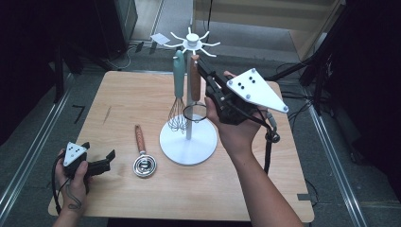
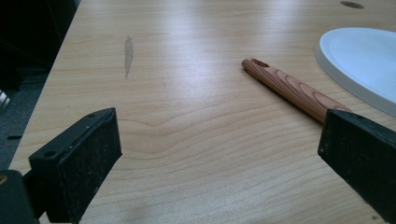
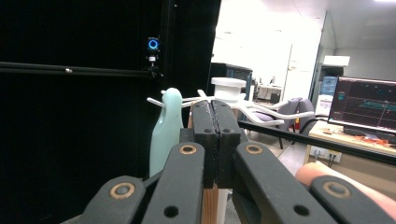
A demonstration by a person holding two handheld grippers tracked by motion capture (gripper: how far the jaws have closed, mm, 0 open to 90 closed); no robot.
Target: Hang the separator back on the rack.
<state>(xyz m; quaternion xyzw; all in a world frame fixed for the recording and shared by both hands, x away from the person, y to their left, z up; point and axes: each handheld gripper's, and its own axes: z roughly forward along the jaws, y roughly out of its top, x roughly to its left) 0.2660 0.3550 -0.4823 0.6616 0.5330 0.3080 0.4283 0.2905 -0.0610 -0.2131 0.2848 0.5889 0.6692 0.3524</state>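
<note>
A pale wooden table stands on grey carpet among dark frames. On its white hook stand hangs a wood-handled strainer, long axis upright, ring downward, beside a teal-handled whisk. The right gripper pinches the strainer's handle top. The left gripper, jaws wide and empty, rests near a wood-handled steel cup

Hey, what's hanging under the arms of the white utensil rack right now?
From the white utensil rack hang a mint-handled whisk and a wooden-handled strainer. The right tongs are shut on the strainer's handle near the top, so its hook is hidden.
</note>
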